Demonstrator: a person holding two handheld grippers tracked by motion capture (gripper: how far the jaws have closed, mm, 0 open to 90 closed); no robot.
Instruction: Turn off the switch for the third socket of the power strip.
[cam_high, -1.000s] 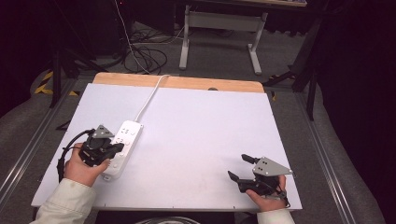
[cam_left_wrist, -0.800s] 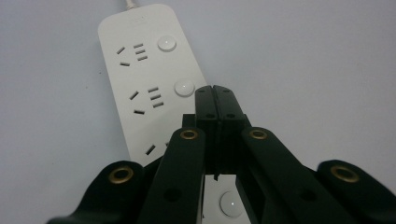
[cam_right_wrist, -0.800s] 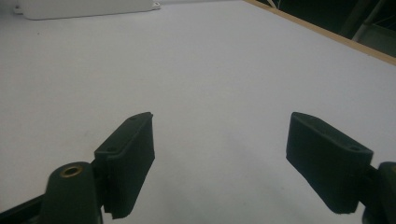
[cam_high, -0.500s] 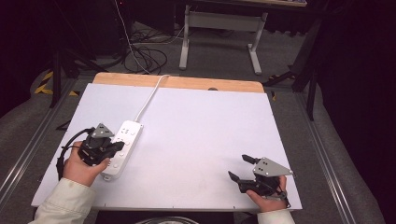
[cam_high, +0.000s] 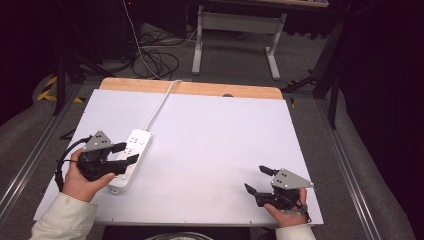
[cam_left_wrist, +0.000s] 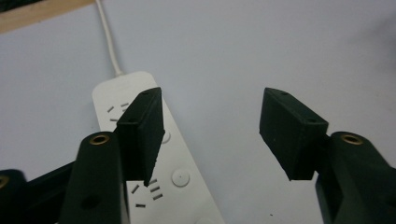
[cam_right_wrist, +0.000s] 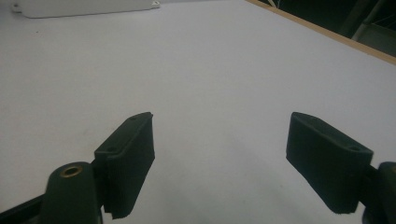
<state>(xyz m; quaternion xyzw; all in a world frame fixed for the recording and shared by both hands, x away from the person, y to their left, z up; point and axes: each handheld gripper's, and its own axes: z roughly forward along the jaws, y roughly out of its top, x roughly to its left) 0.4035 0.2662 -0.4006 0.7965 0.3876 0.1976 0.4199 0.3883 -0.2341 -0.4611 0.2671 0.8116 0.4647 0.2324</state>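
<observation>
A white power strip (cam_high: 131, 159) lies on the left half of a white table (cam_high: 215, 145), its long side running from the near edge toward the far edge and angled slightly to the right. Its white cord (cam_high: 159, 106) leaves the far end and trails off past the wooden strip (cam_high: 190, 89) along the table's far edge. In the left gripper view the strip's (cam_left_wrist: 159, 163) sockets and round buttons face up.

The left gripper (cam_high: 125, 153), held in the person's left hand (cam_high: 82, 177), sits right over the near part of the strip. Its jaws have just been opening and now stand apart, released. In the left gripper view one jaw hangs over the strip's top face while the other stands over bare table to the strip's right, so nothing is clamped; whether the jaw over the strip touches it cannot be told. A black cable (cam_high: 62, 162) loops from this gripper near the table's left edge, and a pale sleeve (cam_high: 62, 217) covers the forearm at the near edge.

Well apart, at the near right corner of the table, the right gripper (cam_high: 259, 180) rests in the person's right hand (cam_high: 287, 215), a grey three-cornered plate (cam_high: 289, 179) on top. Its jaws are also spread wide, with bare white table between them in the right gripper view (cam_right_wrist: 219, 154).

Beyond the table, a grey floor carries a tangle of dark cables (cam_high: 157, 60) and the legs of a metal stand (cam_high: 235, 30).
</observation>
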